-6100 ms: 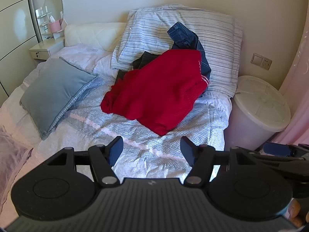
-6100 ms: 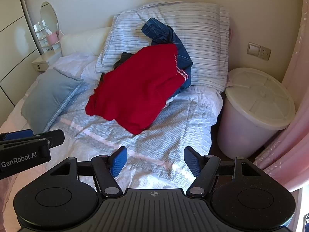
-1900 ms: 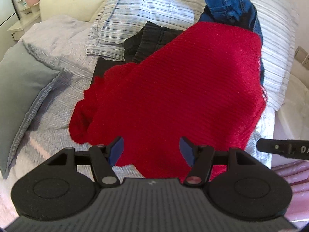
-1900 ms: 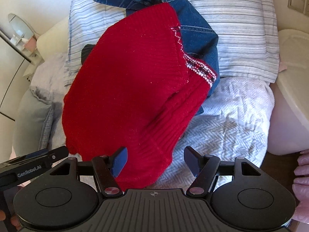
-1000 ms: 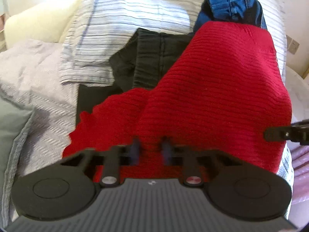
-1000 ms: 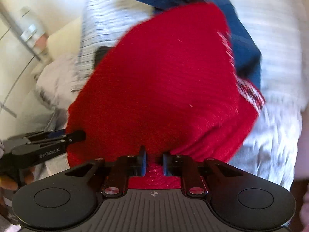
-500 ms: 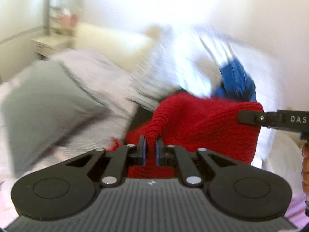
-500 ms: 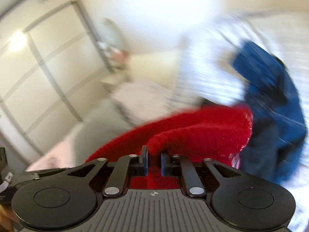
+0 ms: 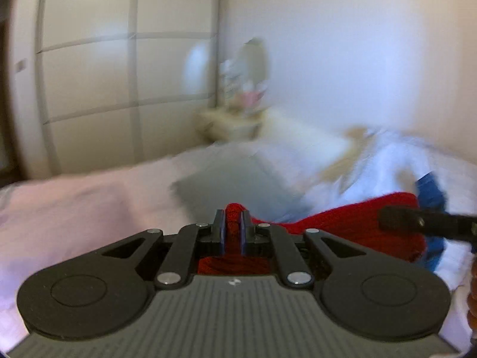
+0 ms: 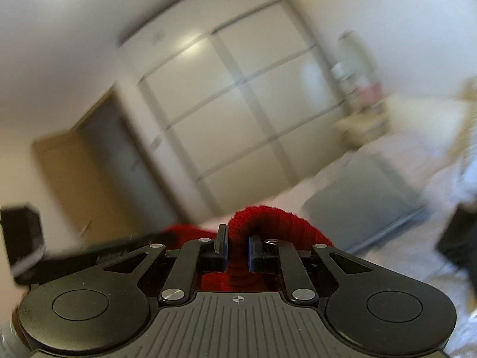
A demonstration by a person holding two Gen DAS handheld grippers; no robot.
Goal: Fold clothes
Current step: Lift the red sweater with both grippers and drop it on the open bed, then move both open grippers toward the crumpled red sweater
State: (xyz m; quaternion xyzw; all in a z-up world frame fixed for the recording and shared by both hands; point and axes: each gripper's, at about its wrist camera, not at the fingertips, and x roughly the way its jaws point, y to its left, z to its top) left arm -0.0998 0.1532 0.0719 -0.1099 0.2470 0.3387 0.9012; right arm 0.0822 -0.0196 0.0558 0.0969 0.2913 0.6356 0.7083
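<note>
My left gripper (image 9: 232, 227) is shut on a bunch of the red knit sweater (image 9: 351, 223), which trails off to the right, lifted above the bed. My right gripper (image 10: 237, 246) is also shut on the red sweater (image 10: 277, 220), with a thick fold bulging over its fingers. The right gripper's body shows in the left wrist view (image 9: 426, 225) at the far right. The left gripper's body shows blurred in the right wrist view (image 10: 89, 253) at the left. Blue jeans (image 9: 429, 191) lie behind the sweater.
A grey cushion (image 9: 232, 185) lies on the bed (image 9: 74, 208); it also shows in the right wrist view (image 10: 363, 200). White sliding wardrobe doors (image 10: 238, 113) and a door (image 10: 89, 173) stand beyond. A nightstand with a mirror (image 9: 238, 110) is by the wall. Both views are motion-blurred.
Both grippers closed on the red sweater and have lifted it off the pile, swinging left and up, so the views now face the wardrobe instead of the pillows.
</note>
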